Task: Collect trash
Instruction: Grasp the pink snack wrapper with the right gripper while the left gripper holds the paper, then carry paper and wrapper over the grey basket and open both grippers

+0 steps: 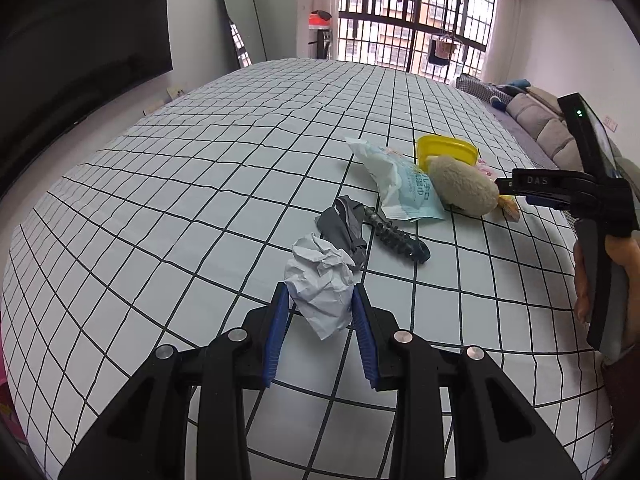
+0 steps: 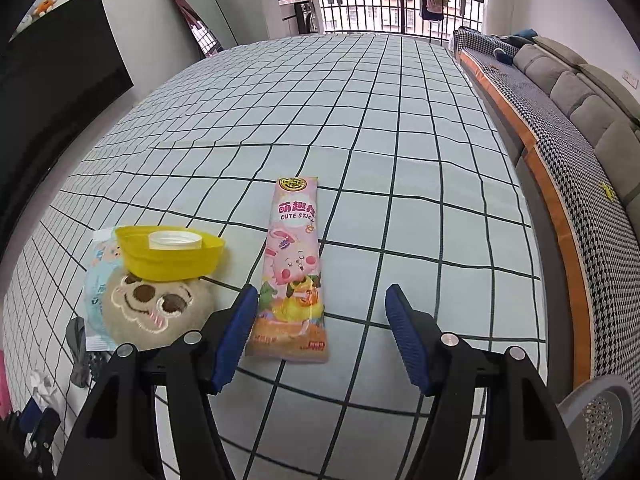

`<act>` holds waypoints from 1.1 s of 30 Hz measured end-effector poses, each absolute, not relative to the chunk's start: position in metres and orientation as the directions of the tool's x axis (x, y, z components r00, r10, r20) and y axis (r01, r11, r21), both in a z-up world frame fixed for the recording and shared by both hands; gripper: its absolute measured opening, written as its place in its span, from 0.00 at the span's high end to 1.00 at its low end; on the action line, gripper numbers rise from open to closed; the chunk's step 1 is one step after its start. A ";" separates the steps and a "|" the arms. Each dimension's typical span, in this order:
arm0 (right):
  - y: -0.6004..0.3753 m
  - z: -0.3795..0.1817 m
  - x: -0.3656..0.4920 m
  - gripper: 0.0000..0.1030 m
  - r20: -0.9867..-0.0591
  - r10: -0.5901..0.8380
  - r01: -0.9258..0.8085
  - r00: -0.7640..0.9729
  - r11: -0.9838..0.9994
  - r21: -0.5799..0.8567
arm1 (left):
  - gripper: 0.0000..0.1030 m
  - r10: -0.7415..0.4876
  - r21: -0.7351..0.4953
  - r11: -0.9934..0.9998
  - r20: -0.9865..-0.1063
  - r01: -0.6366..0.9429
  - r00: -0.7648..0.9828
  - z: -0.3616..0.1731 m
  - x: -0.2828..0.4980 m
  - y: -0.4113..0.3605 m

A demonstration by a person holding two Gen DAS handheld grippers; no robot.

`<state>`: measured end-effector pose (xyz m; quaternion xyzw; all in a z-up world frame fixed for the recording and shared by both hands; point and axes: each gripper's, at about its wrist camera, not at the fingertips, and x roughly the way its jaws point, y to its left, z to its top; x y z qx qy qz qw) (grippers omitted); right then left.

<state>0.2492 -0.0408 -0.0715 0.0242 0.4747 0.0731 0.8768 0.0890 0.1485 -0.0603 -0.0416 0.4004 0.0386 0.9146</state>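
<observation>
The left tongs (image 1: pixel 321 312) clamped a crumpled white paper ball (image 1: pixel 320 284) just above the checked bed sheet (image 1: pixel 200 160). The right tongs (image 2: pixel 320 320) stood open (nothing held), a pink snack wrapper (image 2: pixel 294 272) lying flat between their pads, nearer the left one.

Both views are lit by daylight admitted through the barred window (image 1: pixel 416 20) beyond the far edge of the bed (image 1: pixel 240 140); the panes are blown out to white. The checked sheet is evenly and brightly lit, and only soft, short shadows are cast. Strong fisheye distortion is seen: grid lines are bowed toward the edges and the corners are cut off by black vignetting. Focus is sharp throughout
</observation>
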 end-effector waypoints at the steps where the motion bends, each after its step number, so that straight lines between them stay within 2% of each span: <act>1: -0.040 -0.073 0.252 0.38 -0.831 0.149 -0.106 0.536 0.988 0.108 | 0.69 0.035 -0.046 0.994 -0.735 -0.101 0.677 -0.060 0.088 0.149; 8: -0.026 -0.078 0.260 0.39 -0.837 0.114 -0.126 0.536 0.991 0.055 | 0.69 0.019 -0.049 0.996 -0.737 -0.080 0.675 -0.060 0.088 0.147; 10: -0.023 -0.078 0.260 0.43 -0.834 0.110 -0.133 0.541 0.990 0.044 | 0.69 0.012 -0.055 0.995 -0.740 -0.078 0.672 -0.061 0.089 0.147; 14: -0.019 -0.076 0.255 0.63 -0.831 0.091 -0.150 0.548 0.989 0.009 | 0.69 0.002 -0.064 0.995 -0.740 -0.073 0.672 -0.061 0.089 0.147; 25: -0.025 -0.062 0.234 0.64 -0.803 0.106 -0.135 0.586 0.990 0.033 | 0.69 0.002 -0.064 0.995 -0.738 -0.072 0.674 -0.061 0.089 0.150; 33: -0.035 -0.038 0.189 0.64 -0.774 0.120 -0.114 0.622 0.992 0.062 | 0.69 0.007 -0.053 0.996 -0.730 -0.068 0.684 -0.058 0.086 0.145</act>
